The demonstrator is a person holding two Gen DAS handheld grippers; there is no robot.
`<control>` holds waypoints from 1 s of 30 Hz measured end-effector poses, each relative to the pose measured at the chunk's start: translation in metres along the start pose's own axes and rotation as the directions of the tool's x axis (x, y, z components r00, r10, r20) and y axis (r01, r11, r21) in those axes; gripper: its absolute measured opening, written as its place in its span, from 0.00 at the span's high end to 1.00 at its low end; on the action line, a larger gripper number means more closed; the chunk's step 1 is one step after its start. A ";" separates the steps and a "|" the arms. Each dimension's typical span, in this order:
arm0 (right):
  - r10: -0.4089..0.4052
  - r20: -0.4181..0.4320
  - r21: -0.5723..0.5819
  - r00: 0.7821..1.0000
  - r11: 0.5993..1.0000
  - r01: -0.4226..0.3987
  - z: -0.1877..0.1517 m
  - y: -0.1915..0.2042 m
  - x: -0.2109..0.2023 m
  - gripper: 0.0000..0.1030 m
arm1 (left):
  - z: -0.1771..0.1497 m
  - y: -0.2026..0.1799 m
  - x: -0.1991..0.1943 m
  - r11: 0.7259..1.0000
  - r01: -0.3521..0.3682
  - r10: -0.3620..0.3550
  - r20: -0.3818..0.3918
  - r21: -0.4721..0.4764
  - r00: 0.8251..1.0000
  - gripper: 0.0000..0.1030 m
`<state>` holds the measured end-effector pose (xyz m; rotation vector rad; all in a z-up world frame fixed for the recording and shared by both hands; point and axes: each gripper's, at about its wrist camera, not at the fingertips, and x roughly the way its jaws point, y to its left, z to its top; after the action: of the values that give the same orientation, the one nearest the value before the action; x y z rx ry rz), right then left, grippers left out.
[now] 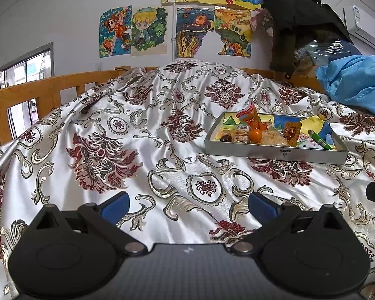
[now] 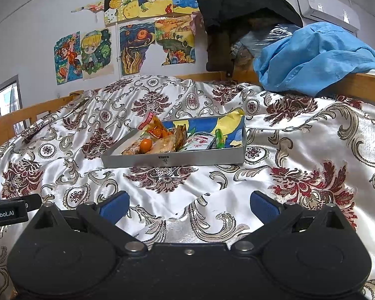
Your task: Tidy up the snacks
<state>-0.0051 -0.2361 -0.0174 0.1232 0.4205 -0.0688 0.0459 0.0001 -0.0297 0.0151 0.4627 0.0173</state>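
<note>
While both grippers hover low over a flowered satin bedspread (image 1: 162,130), each has its blue-padded fingers spread wide with nothing between them: the left gripper (image 1: 188,206) and the right gripper (image 2: 189,206). Ahead of them a shallow grey box (image 2: 172,160) rests on the bedspread, holding snack packets (image 2: 160,127), a small orange (image 1: 255,135) and a green tube (image 2: 218,138).

Air conditioner (image 1: 365,23) cut by the frame edge, tray (image 2: 172,159) wall hiding snack bottoms, label print illegible
</note>
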 end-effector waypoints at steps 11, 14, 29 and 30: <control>0.001 -0.001 0.000 1.000 1.000 -0.001 0.001 0.000 0.000 0.01 | 0.000 0.000 0.000 1.000 -0.001 0.001 0.000 0.001 1.000 0.00; 0.001 -0.001 -0.001 1.000 1.000 -0.001 0.001 0.000 0.000 0.01 | 0.000 0.000 0.000 1.000 -0.001 0.001 0.000 0.001 1.000 0.00; 0.001 -0.003 0.000 1.000 1.000 -0.001 0.001 0.000 0.000 0.01 | 0.000 0.000 0.000 1.000 0.001 -0.001 0.001 0.000 1.000 0.00; 0.001 -0.003 -0.001 1.000 1.000 -0.001 0.001 0.000 0.000 0.01 | 0.000 0.000 0.000 1.000 0.003 -0.003 -0.005 -0.001 1.000 0.00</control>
<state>-0.0048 -0.2359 -0.0167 0.1225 0.4238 -0.0678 0.0459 0.0004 -0.0302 0.0130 0.4677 0.0147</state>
